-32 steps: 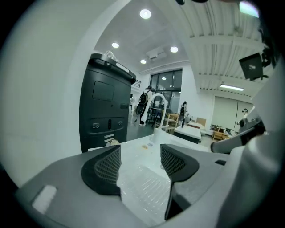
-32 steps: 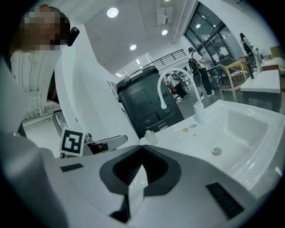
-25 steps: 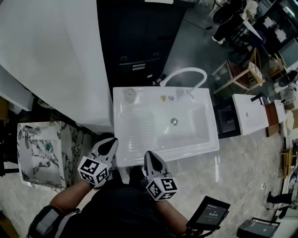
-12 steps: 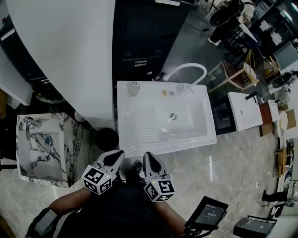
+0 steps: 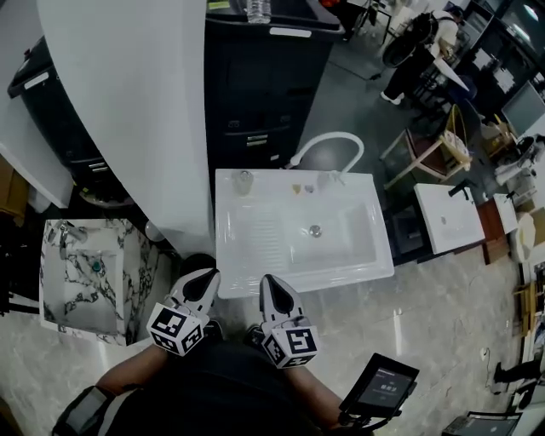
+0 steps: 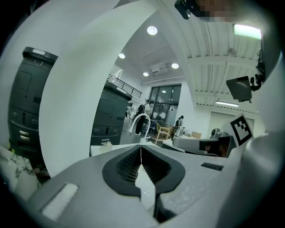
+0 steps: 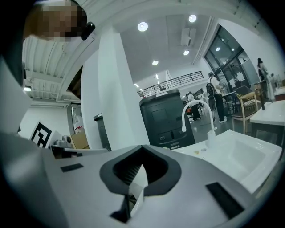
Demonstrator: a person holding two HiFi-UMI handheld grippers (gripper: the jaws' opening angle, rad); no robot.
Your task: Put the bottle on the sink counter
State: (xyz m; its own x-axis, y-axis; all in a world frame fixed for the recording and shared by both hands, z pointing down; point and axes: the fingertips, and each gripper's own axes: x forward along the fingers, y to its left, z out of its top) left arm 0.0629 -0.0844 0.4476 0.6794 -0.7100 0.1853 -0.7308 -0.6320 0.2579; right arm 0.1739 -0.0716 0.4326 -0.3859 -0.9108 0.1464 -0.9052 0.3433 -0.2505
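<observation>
**Both jaws shut and empty, bottles well ahead**

Head view: the left gripper (image 5: 203,281) and right gripper (image 5: 270,287) hang side by side at lower centre. Both are just short of the front rim of the white sink bench (image 5: 298,274) and touch nothing. A small clear bottle (image 5: 244,180) stands upright on the bench's rear ledge, at the basin's upper left and left of the faucet (image 5: 336,138). A second bottle (image 5: 258,8) shows at the top edge, on the dark cabinet (image 5: 255,85). I cannot tell which one the task means.

Left gripper view: the jaws are pressed together with nothing between them.

Right gripper view: the jaws are likewise together and empty, with the faucet and basin at right.

If the cabinet bottle is the target, it looks like a long reach over the sink. Jaws that arrive shut would push a light bottle over rather than grip it. If the ledge bottle is already placed, a careless pass could tip it into the basin.
</observation>
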